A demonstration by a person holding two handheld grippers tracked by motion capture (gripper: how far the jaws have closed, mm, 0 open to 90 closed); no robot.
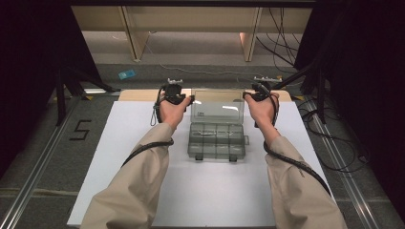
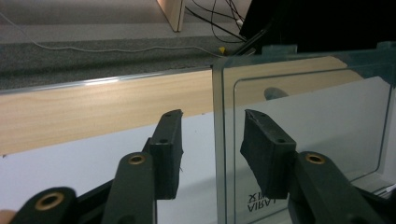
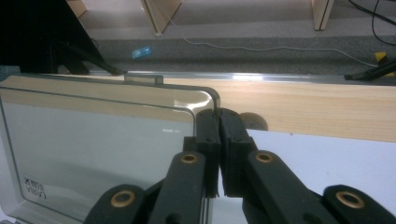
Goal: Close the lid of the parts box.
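The left gripper (image 2: 212, 140) stands with its jaws parted, one pad on each side of the near edge of the clear lid (image 2: 308, 121), and neither pad presses on the plastic; a gap shows on both sides, so this gripper has let go. The lid's edge runs upright between the two pads, a little nearer the right-hand one in the left gripper view.

The right gripper (image 3: 218, 140) is clenched on the opposite edge of the same lid (image 3: 102, 140): its two pads meet with only the thin rim of plastic between them, close under the lid's rounded upper corner.

In the high view the left gripper (image 1: 184, 99) sits at the lid's left side and the right gripper (image 1: 249, 95) at its right side, each borne by a hand in a beige sleeve. The lid (image 1: 217, 106) stands raised, tilted back from the compartment box (image 1: 217, 140), which lies open just in front of it on the white table (image 1: 143, 143). Behind the lid runs a light wooden strip (image 1: 138, 94) along the table's far edge, and beyond that lies grey floor with a small blue card (image 1: 126, 74) well apart from the lid.
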